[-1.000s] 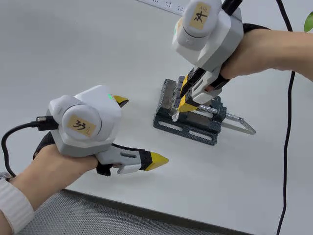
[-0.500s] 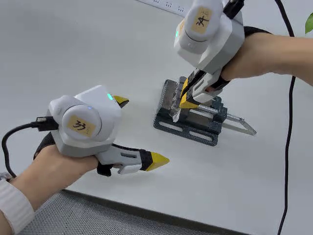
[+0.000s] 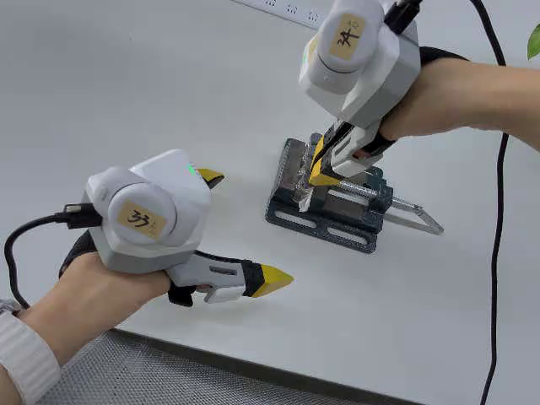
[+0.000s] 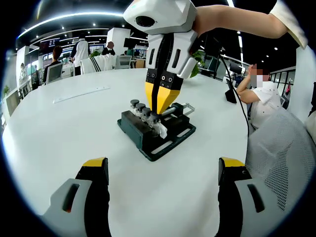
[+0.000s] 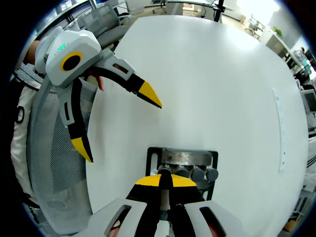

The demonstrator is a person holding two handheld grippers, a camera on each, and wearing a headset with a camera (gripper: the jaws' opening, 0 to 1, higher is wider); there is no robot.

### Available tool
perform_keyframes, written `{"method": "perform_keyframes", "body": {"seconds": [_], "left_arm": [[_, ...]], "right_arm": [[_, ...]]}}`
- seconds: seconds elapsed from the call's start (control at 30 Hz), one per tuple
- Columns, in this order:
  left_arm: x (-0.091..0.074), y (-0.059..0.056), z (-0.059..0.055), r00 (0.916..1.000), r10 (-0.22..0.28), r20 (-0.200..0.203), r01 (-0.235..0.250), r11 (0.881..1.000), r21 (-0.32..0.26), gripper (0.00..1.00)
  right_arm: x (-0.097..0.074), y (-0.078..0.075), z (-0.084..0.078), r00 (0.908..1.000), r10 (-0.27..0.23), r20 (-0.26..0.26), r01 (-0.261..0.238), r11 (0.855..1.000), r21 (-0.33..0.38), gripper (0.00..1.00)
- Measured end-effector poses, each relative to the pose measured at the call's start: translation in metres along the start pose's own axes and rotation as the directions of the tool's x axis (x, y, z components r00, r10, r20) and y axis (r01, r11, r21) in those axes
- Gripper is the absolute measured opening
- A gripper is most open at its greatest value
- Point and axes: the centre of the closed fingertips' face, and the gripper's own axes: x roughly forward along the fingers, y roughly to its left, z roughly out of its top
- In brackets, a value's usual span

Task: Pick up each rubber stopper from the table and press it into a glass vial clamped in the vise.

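A dark vise [image 3: 325,218] stands on the white table and clamps a row of glass vials [image 4: 147,114], each with a grey stopper [image 5: 197,174] on top. My right gripper [image 3: 319,176] points down with its jaws shut, tips just above the vial at the near end of the row [image 4: 155,118]; nothing shows between them. In its own view the right gripper [image 5: 165,181] covers that end vial. My left gripper [image 3: 242,226] hovers open and holds nothing, low over the table left of the vise [image 4: 157,134]. The same left gripper [image 4: 163,165] faces the vise.
The vise's screw handle [image 3: 415,216] sticks out to the right. A black cable [image 3: 498,211] runs down the table's right side. The table's front edge [image 3: 278,371] borders a mesh chair seat [image 3: 152,375]. People sit at desks [image 4: 79,52] in the background.
My right gripper has risen slightly above the vise, still shut. The left gripper has barely moved.
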Motion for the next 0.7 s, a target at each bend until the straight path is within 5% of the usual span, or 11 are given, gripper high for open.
{"method": "perform_keyframes", "body": {"seconds": [0.7], "left_arm": [[-0.0001, 0.0003, -0.0007, 1.0, 0.0, -0.003, 0.0, 1.0, 0.0, 0.9]], "right_arm": [[0.0006, -0.0014, -0.0007, 1.0, -0.003, -0.001, 0.003, 1.0, 0.0, 0.01]]}}
